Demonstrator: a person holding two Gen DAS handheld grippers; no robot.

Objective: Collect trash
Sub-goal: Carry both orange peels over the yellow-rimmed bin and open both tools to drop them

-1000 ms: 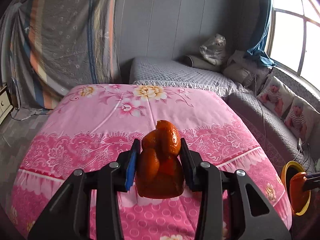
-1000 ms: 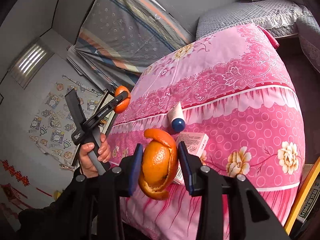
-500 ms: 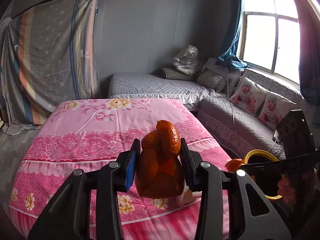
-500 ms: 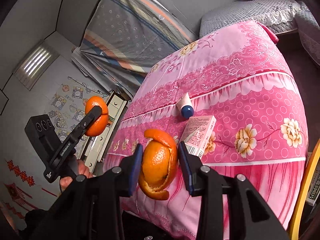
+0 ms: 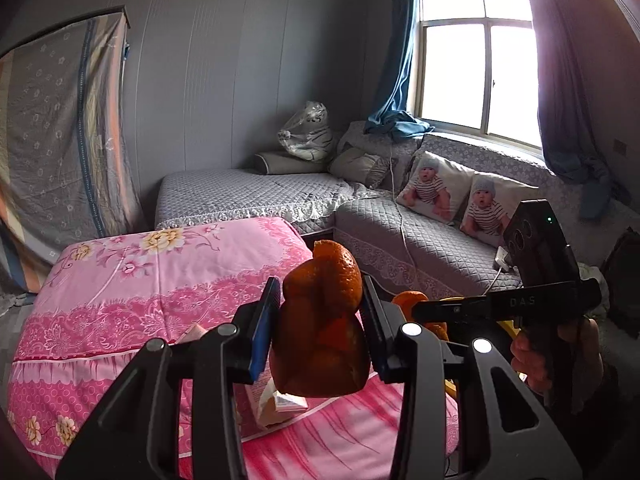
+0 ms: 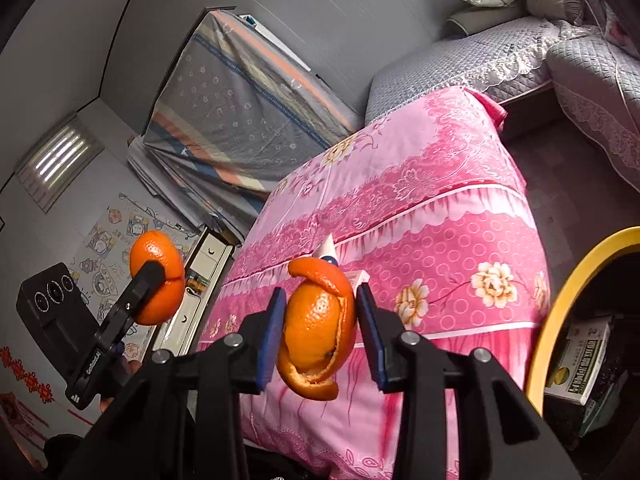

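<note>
Both grippers pinch orange peel: left gripper [image 5: 318,332], right gripper [image 6: 320,330]. Carry step, I reckon (bin [image 6: 560,308] sits just right of the right gripper). Next move: swing over its yellow rim and let go.

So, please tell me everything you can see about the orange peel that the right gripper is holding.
The orange peel is bright orange with a dimpled skin, curled into a hollow cup with ragged torn edges; one strip arches over its top, another hangs below. It stands roughly upright between the blue pads of the right gripper, which press it from both sides. It hangs in the air in front of the pink bedcover; only the pads touch it.
</note>
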